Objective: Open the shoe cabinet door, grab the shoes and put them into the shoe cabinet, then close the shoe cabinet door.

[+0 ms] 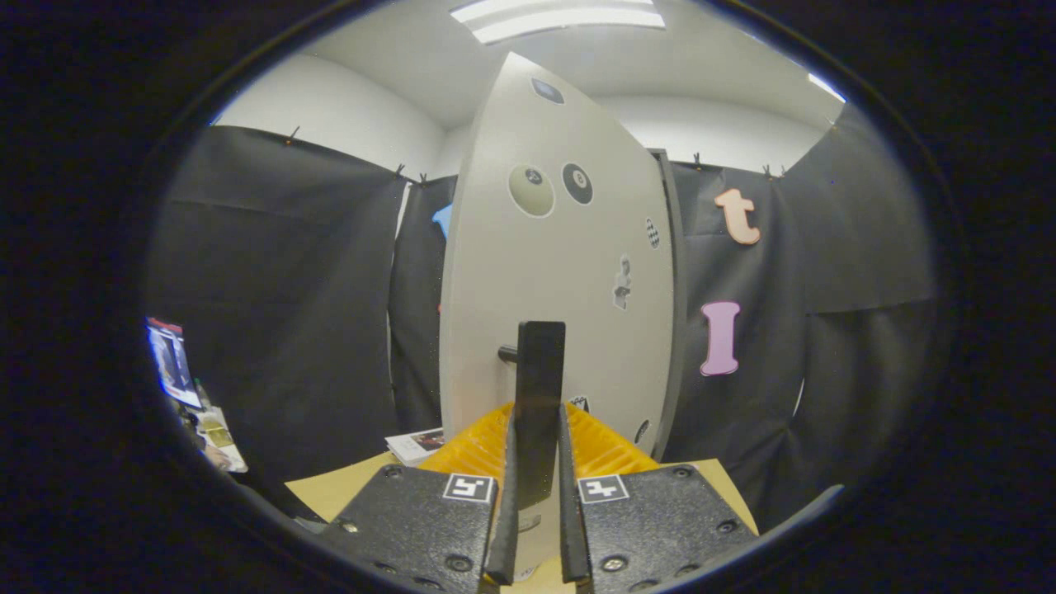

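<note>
Shoe cabinet door (561,272) handle gripped, door part-open, centre of frame.
Gripper (536,495) at bottom centre is closed on the dark handle (540,396), a finger (505,511) pressing each side. Handle bar stands upright, long axis vertical, on a short post off the pale, stickered door; the door also stands tall, its face turned toward lower right. Looks like a door step, opening or closing unclear. Next: swing along the hinge arc without slipping. Tabletop (330,491) lies below.
</note>
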